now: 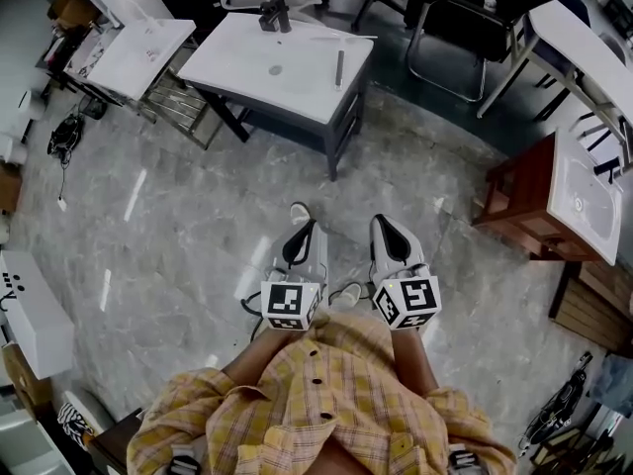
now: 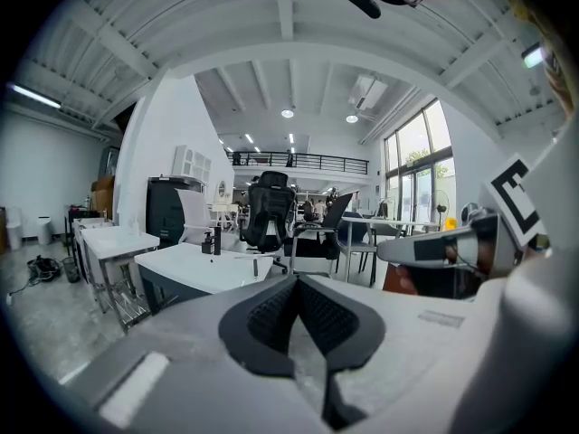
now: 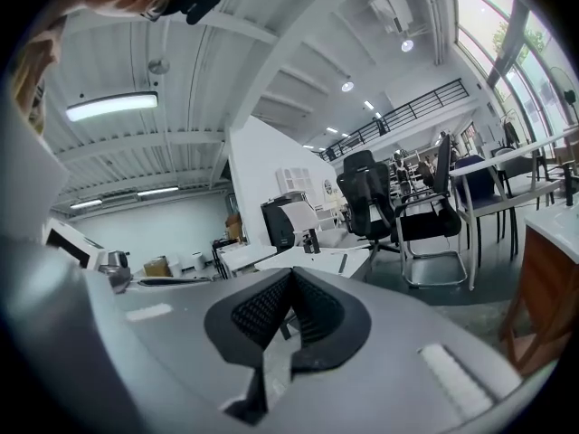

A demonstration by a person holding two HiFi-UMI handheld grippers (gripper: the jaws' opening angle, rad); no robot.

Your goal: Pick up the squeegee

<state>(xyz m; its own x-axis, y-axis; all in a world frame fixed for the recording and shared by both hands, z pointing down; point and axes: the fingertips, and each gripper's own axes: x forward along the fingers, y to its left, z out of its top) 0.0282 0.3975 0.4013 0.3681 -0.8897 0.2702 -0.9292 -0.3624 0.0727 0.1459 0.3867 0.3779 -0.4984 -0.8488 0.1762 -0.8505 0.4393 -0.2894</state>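
Open-plan office w/ white desks [image 1: 247, 57], swivel chairs [image 2: 269, 208], mezzanine railing [image 2: 303, 161] & tall windows [image 2: 413, 174]

Holding left gripper [image 1: 302, 229] [image 2: 297, 280] and right gripper [image 1: 388, 224] [image 3: 289, 274] side by side, close together, just ahead of the torso [image 1: 326, 394]. Pointing both forward and slightly downward, marker cubes nearest the body. Gripping nothing, each pair of jaws pressed together tip to tip.

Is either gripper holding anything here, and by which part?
Nothing is held. The left gripper and right gripper both have their jaws shut together, empty; the squeegee lies untouched on the white table ahead.
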